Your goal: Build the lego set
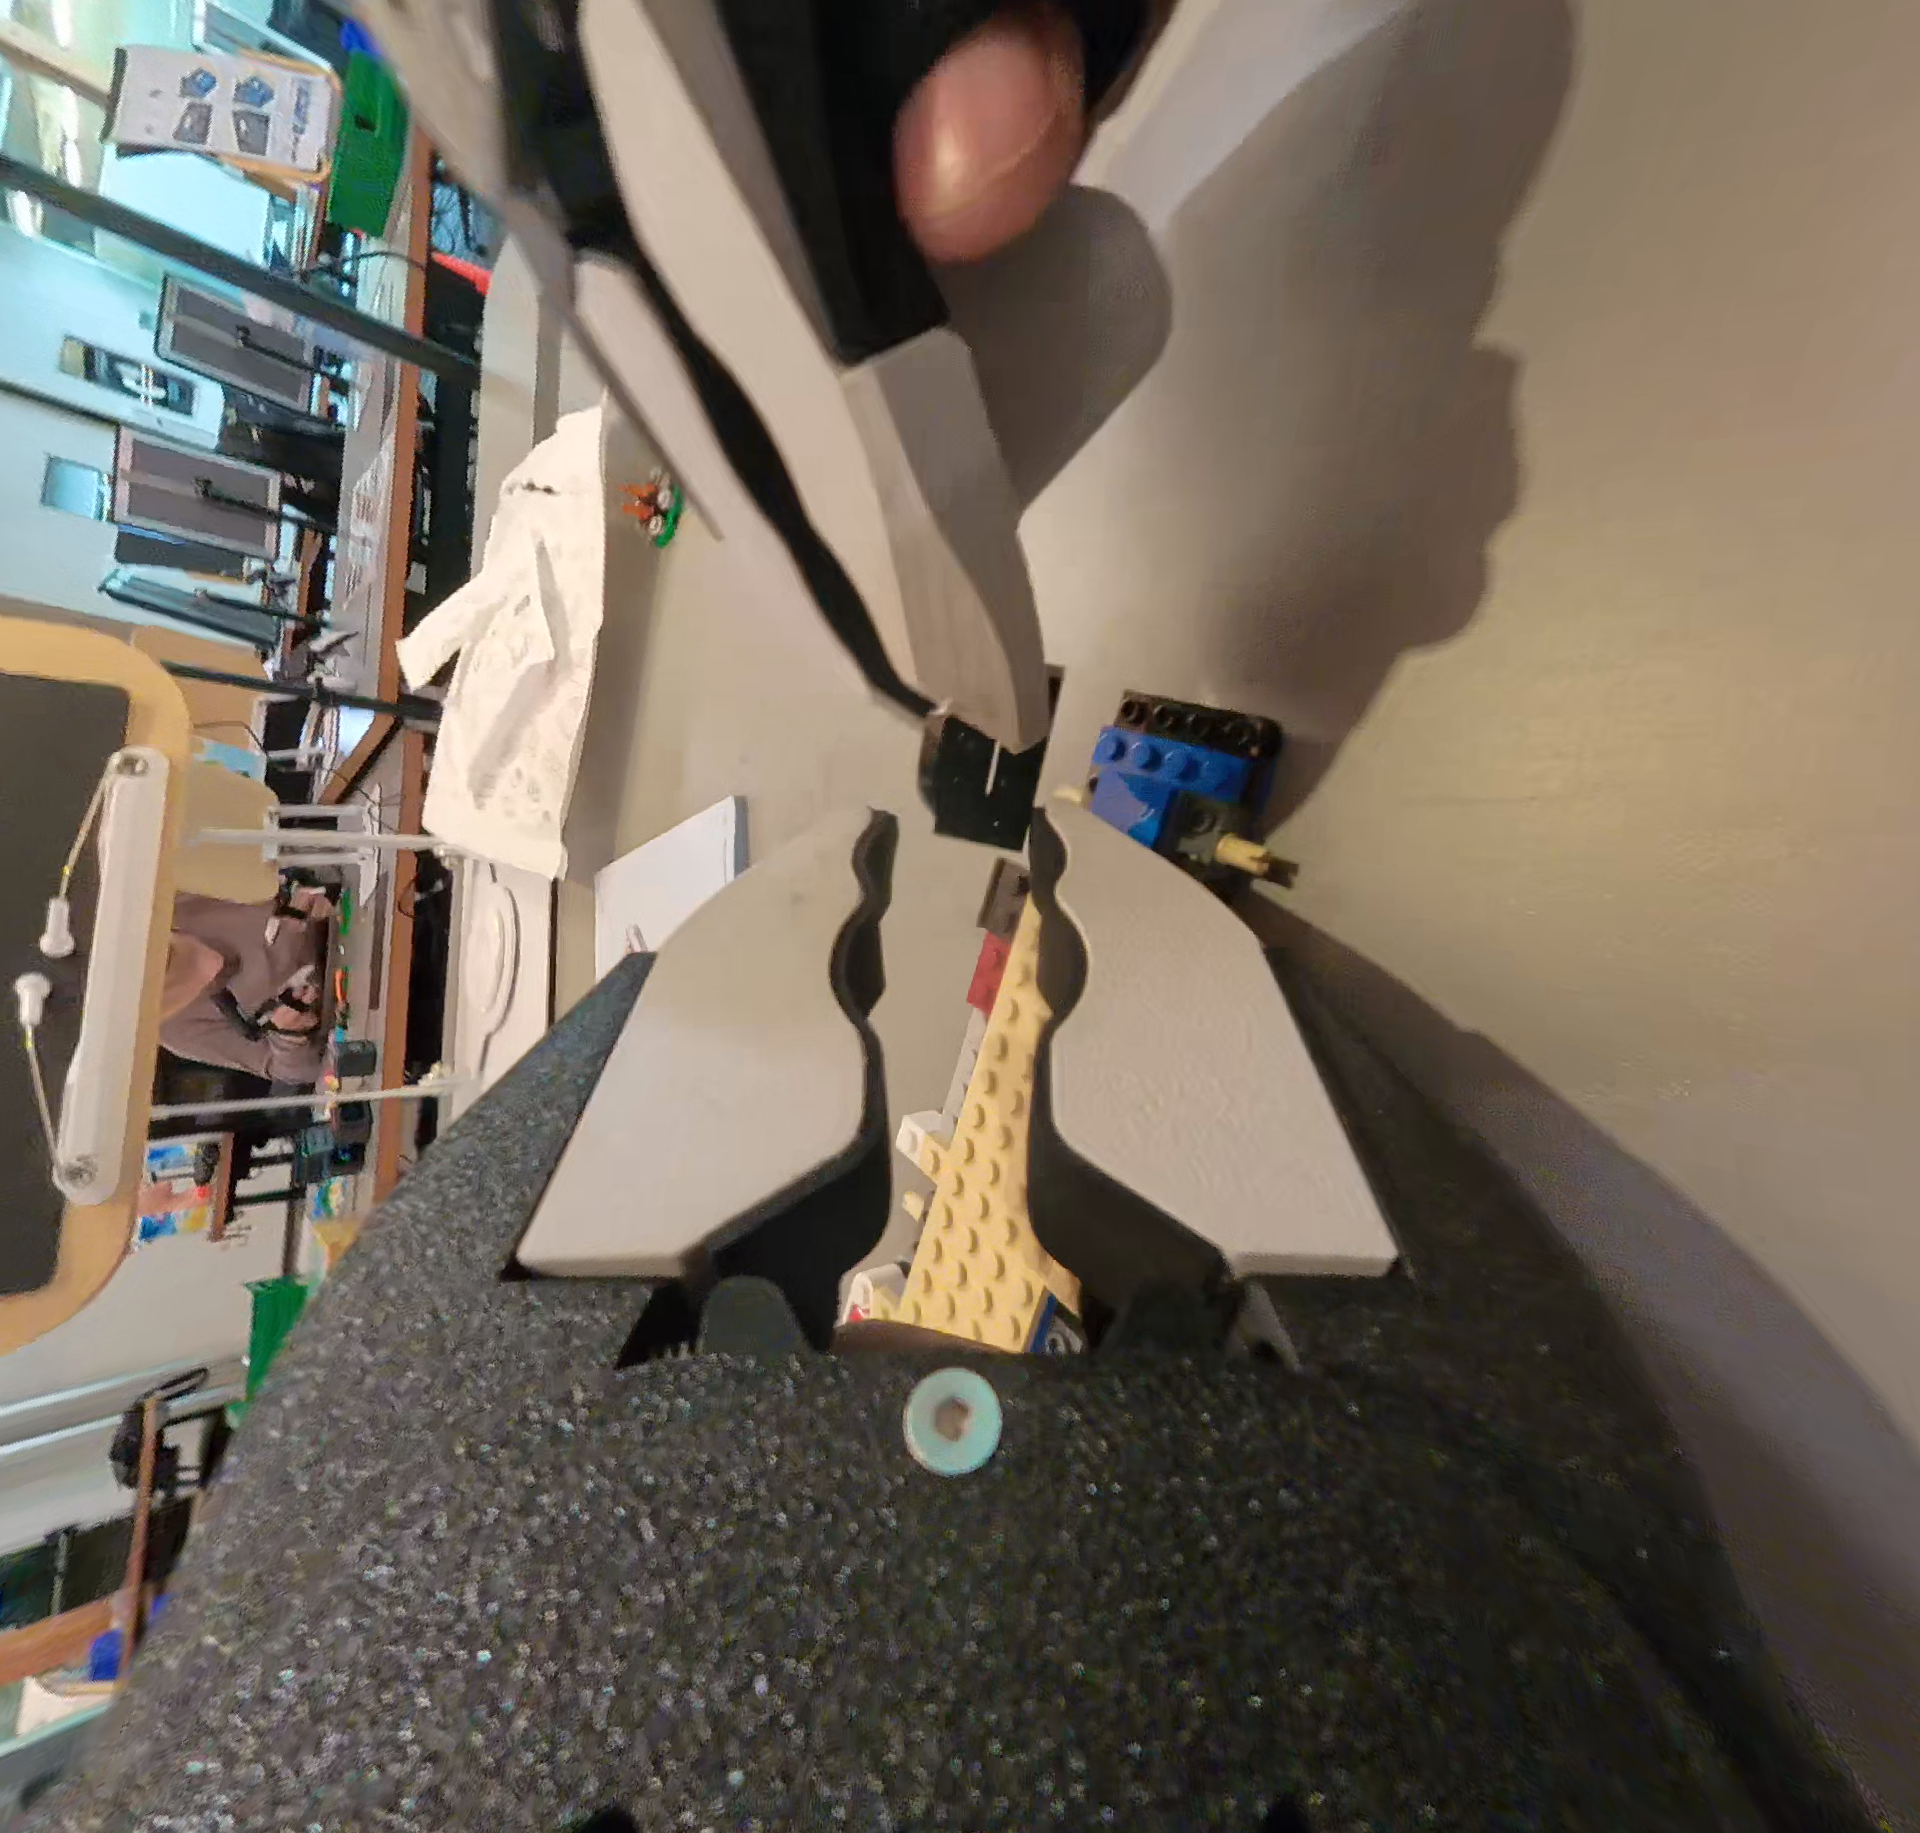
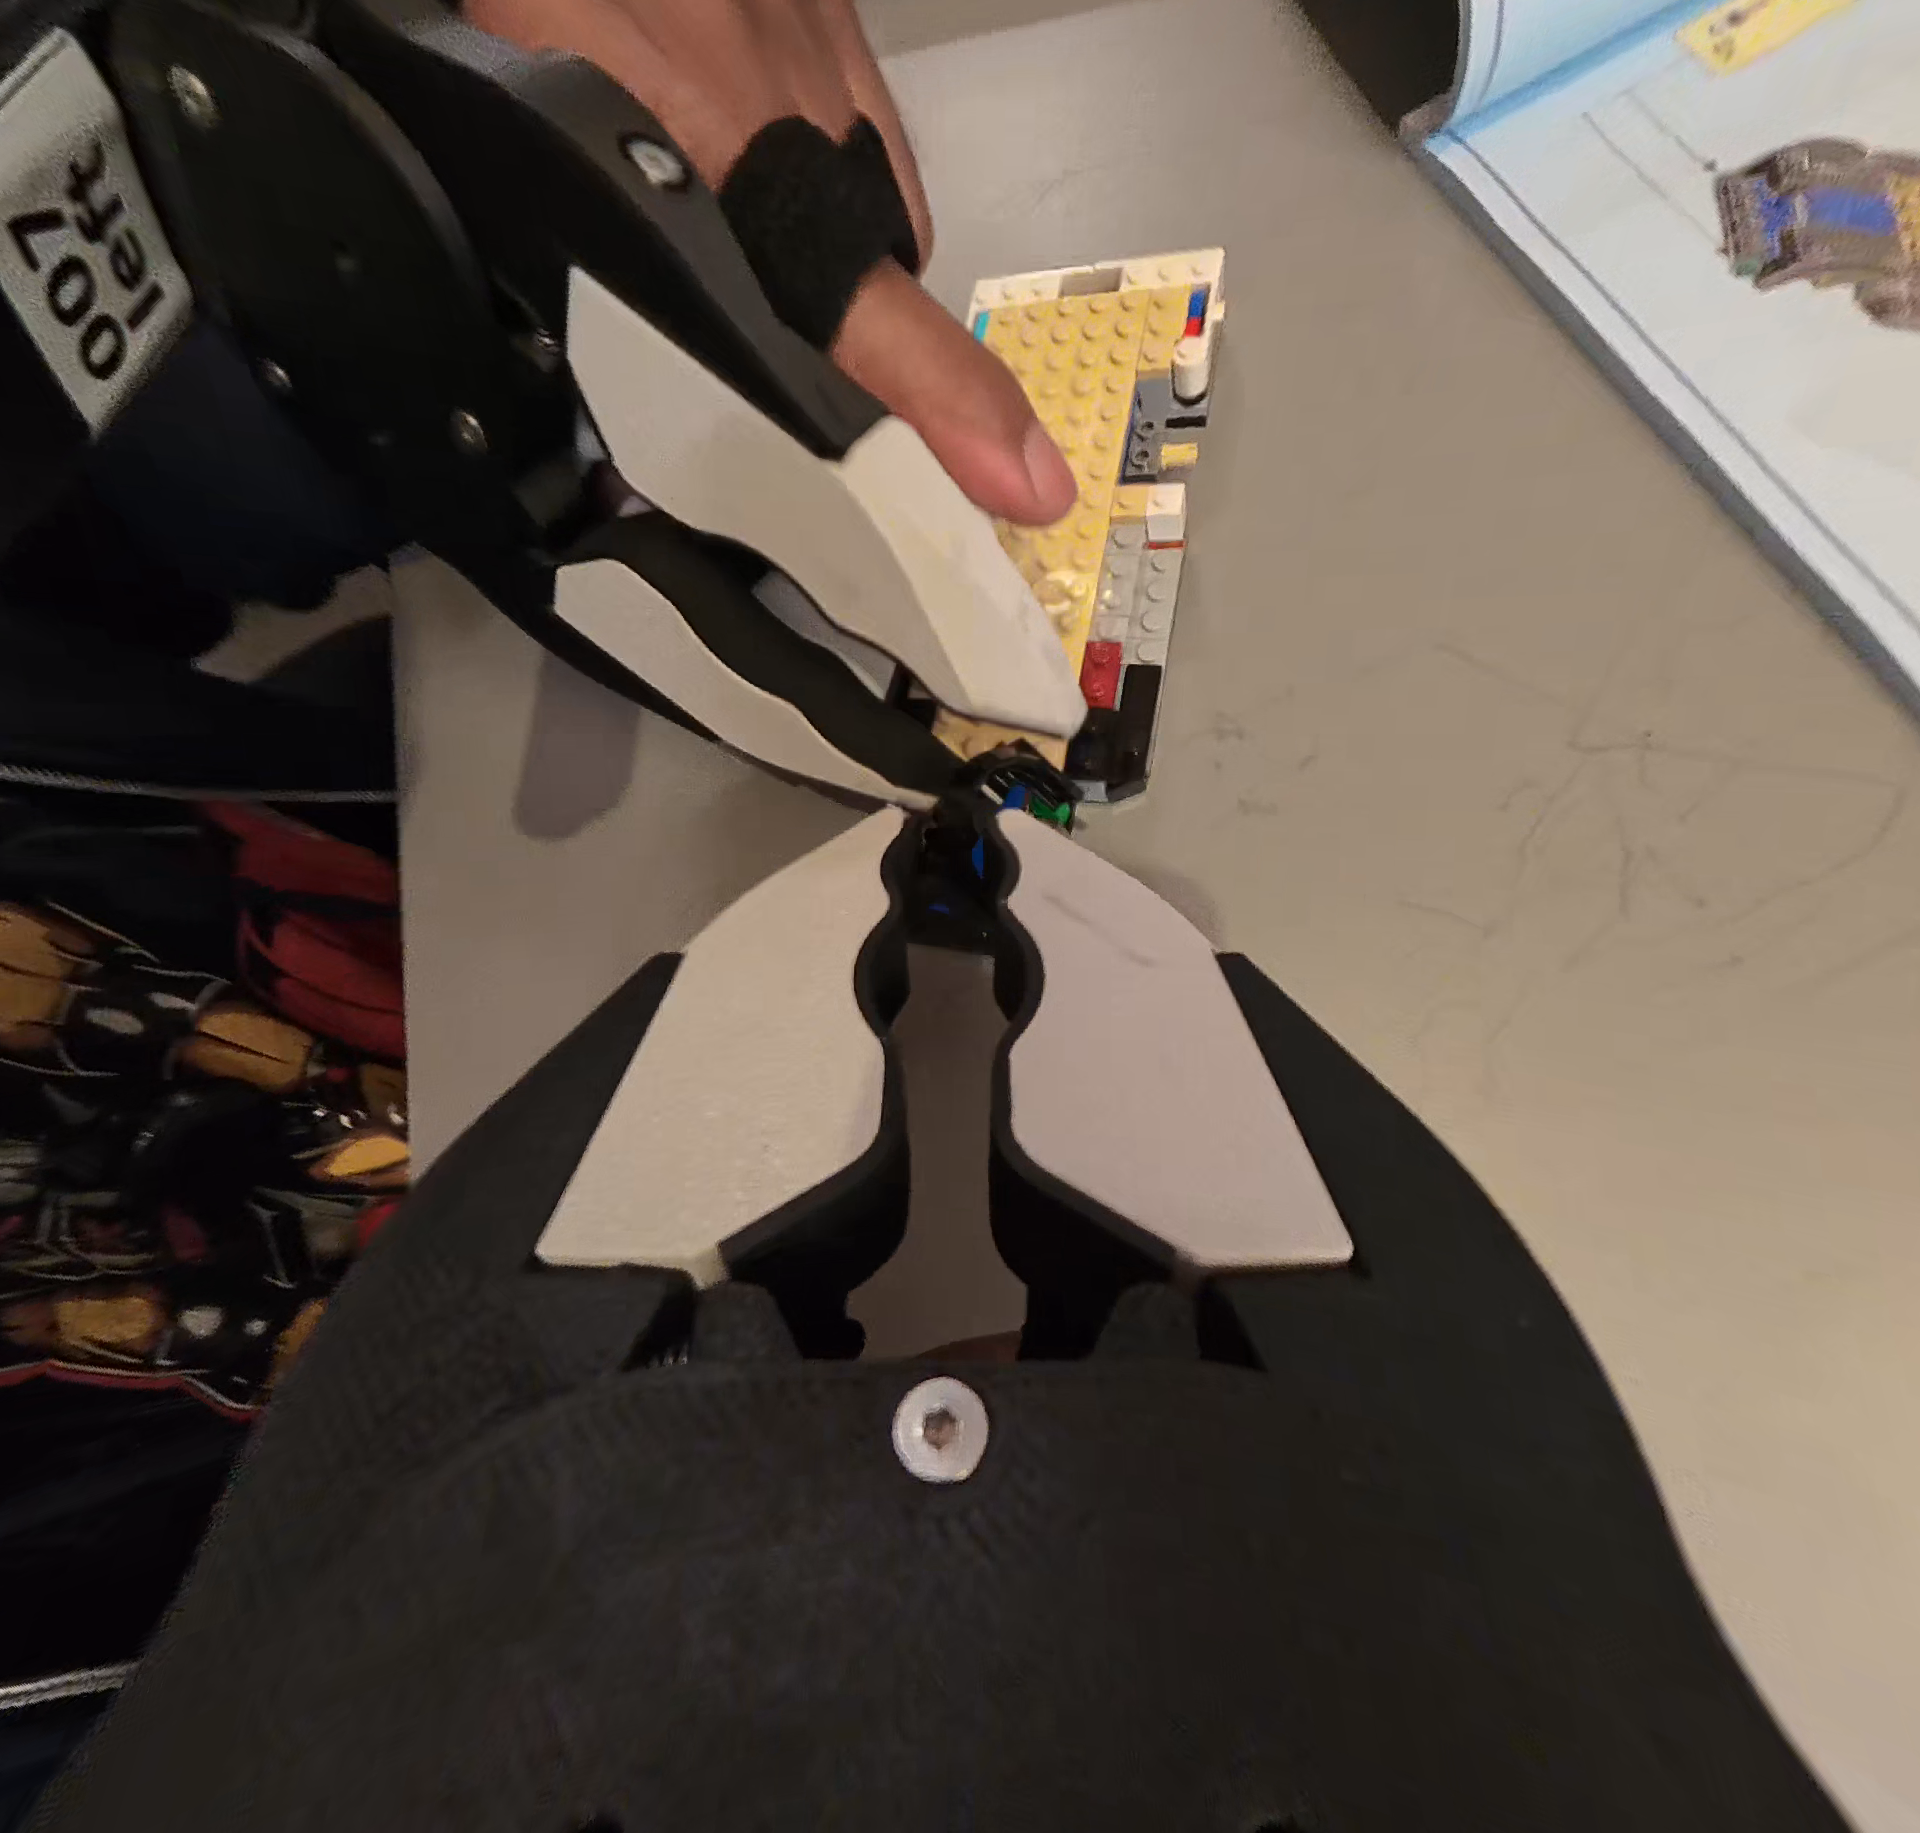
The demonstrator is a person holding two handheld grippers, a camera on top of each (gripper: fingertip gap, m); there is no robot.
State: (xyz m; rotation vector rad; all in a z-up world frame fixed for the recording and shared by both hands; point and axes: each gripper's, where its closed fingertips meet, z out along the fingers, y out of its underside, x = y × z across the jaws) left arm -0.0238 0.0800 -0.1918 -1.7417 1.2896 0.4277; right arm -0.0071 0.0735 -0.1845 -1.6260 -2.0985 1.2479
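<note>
On the grey worktop (image 2: 1455, 848) lies a tan studded plate (image 2: 1081, 401). It is flat, studs up. Grey, white, red and black bricks already stand along one long edge, and most of the tan studs are bare. Its long axis runs straight away from the right tongs (image 2: 956, 827), the black and red end nearest to them.

The right tongs are narrow and pinch a small black piece (image 2: 951, 869) just at this near end; I cannot see that it is joined to the plate.

The left tongs (image 1: 961, 822) stand a little apart over the plate and grip nothing. A blue and black block (image 1: 1174, 775) stands just beside. An open booklet (image 2: 1662, 173) lies further off.
</note>
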